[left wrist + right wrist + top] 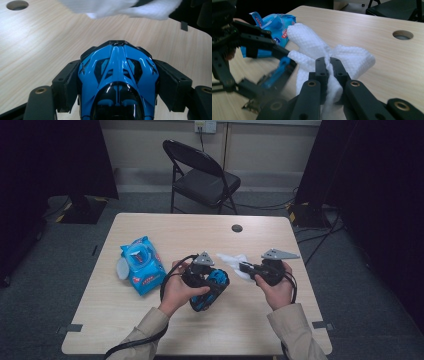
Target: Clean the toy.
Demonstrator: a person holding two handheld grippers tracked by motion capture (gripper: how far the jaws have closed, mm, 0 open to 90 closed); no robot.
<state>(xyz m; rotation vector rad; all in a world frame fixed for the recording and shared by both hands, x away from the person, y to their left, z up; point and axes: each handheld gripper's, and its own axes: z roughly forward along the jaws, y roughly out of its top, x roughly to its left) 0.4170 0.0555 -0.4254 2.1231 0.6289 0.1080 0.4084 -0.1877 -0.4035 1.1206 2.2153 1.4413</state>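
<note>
The right claw (329,65) pinches a white wipe (347,57) between its pads, while the left claw (117,82) grips the blue toy car (117,75).

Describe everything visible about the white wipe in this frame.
The white wipe is a soft, woven-looking sheet with a fine dimpled texture, crumpled and bunched into folds. The right gripper has its two black jaws shut on a gathered middle part, holding it above the wooden table, with loose ends puffing out to both sides. It hangs close to the blue toy car clamped in the left gripper.
</note>
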